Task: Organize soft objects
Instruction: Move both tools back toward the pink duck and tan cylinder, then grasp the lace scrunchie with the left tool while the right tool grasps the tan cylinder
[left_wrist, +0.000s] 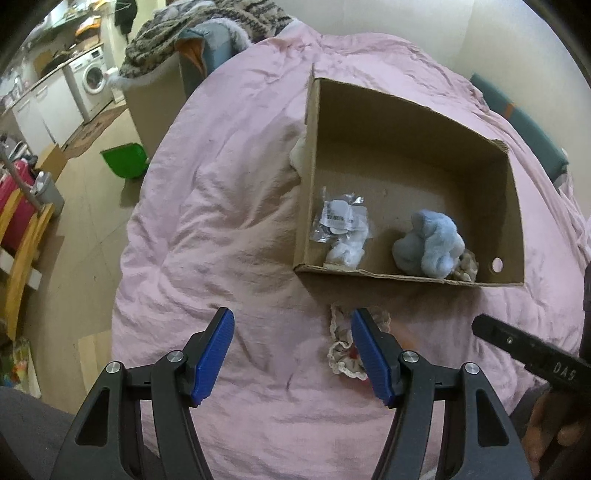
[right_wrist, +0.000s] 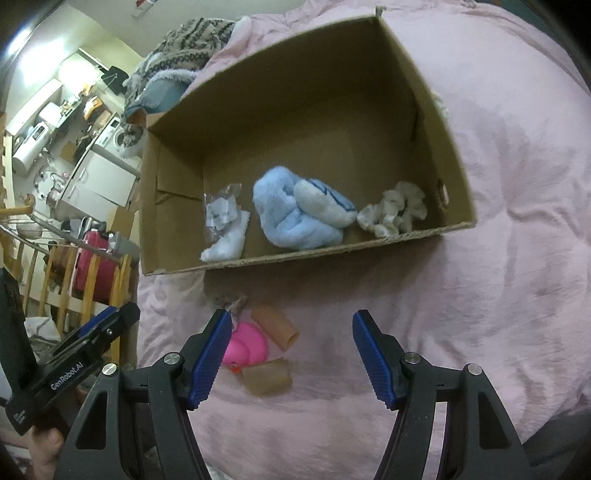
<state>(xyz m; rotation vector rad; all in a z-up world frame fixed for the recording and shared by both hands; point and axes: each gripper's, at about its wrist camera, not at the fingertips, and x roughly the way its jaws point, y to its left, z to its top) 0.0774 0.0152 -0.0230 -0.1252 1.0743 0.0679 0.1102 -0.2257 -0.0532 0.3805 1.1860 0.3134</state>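
An open cardboard box (left_wrist: 369, 122) (right_wrist: 295, 103) lies on the pink bedspread (left_wrist: 229, 229) (right_wrist: 517, 206). Inside it are a light blue plush (left_wrist: 428, 243) (right_wrist: 295, 214), a white soft item in a clear bag (left_wrist: 343, 232) (right_wrist: 223, 229) and a beige frilly scrunchie (right_wrist: 393, 210) (left_wrist: 466, 268). On the bed in front of the box lie another frilly scrunchie (left_wrist: 341, 343), a pink soft toy (right_wrist: 247, 345) and two tan tube-shaped pieces (right_wrist: 275, 326) (right_wrist: 267, 376). My left gripper (left_wrist: 291, 332) is open and empty beside the scrunchie. My right gripper (right_wrist: 291, 332) is open and empty right of the pink toy.
A white fluffy item (left_wrist: 301, 155) sits against the box's left outer wall. A patterned blanket (left_wrist: 199, 29) is piled at the bed's far end. A green bin (left_wrist: 123, 160), a washing machine (left_wrist: 94, 79) and a wooden rail (left_wrist: 22, 258) stand on the floor to the left.
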